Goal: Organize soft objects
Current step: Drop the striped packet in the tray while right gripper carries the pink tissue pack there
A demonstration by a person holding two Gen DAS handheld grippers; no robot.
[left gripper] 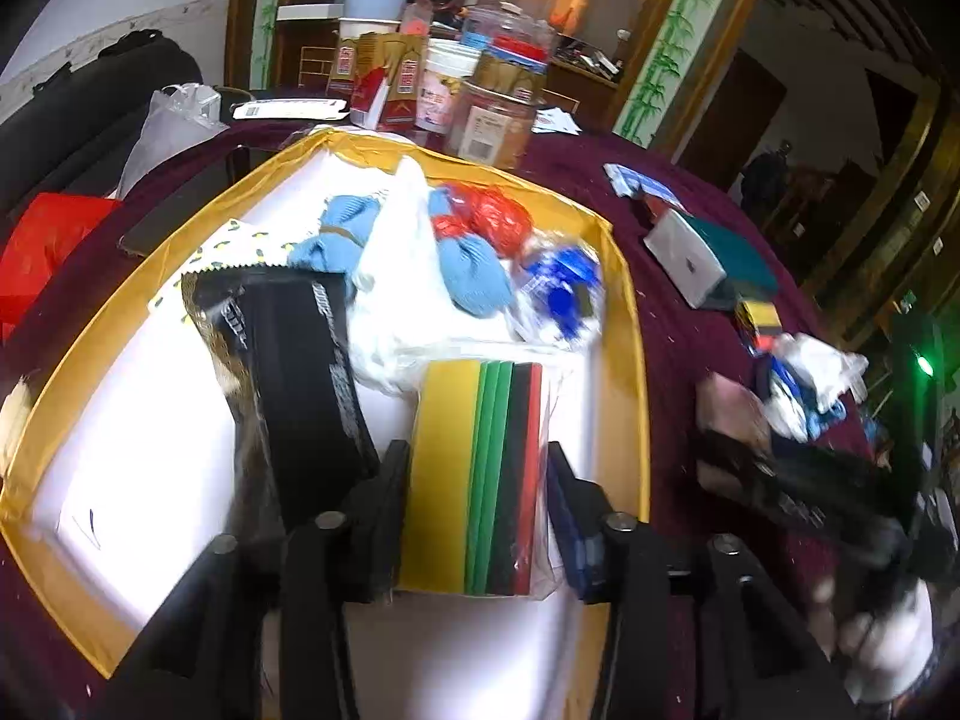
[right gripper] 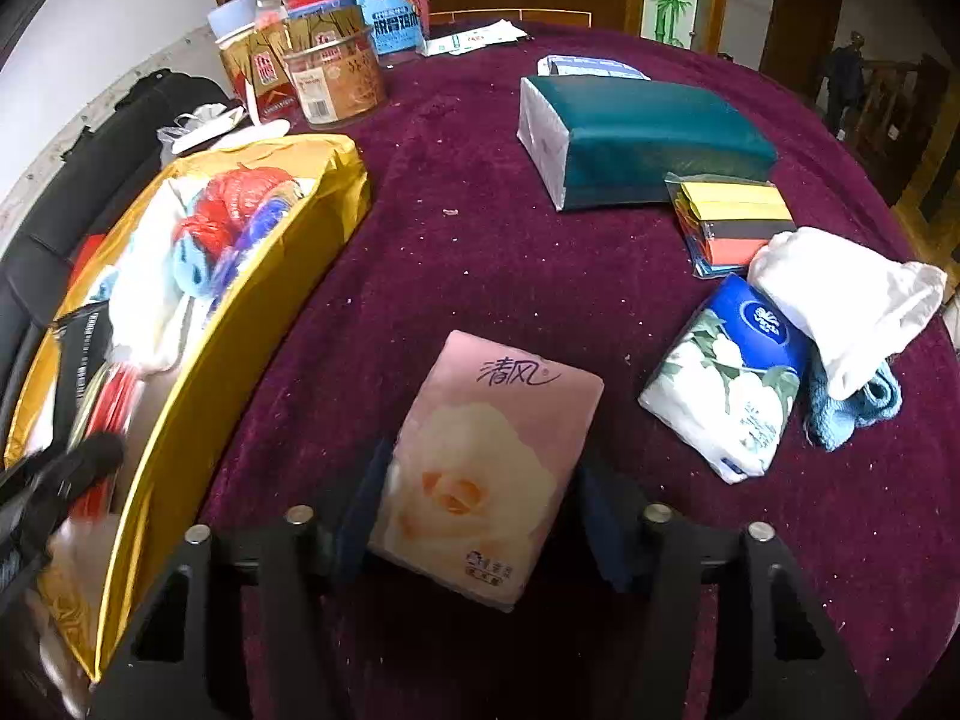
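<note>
In the left wrist view my left gripper (left gripper: 474, 480) hangs over the yellow-rimmed box (left gripper: 630, 324), its jaws wide on either side of a bagged pack of coloured foam sheets (left gripper: 480, 480) that lies in the box; I cannot tell if the pads touch it. The box also holds blue socks (left gripper: 474, 270), a red bag (left gripper: 498, 216), a white bag (left gripper: 396, 276) and a black packet (left gripper: 306, 360). In the right wrist view my right gripper (right gripper: 480, 498) is open around a pink tissue pack (right gripper: 480, 468) on the maroon tablecloth (right gripper: 480, 240).
On the cloth to the right lie a teal tissue pack (right gripper: 648, 138), a second pack of coloured sheets (right gripper: 732, 222), a blue-and-white tissue pack (right gripper: 726, 378), a white pouch (right gripper: 846, 300) and a blue cloth (right gripper: 852, 408). Jars and cartons (right gripper: 330, 60) stand at the far edge.
</note>
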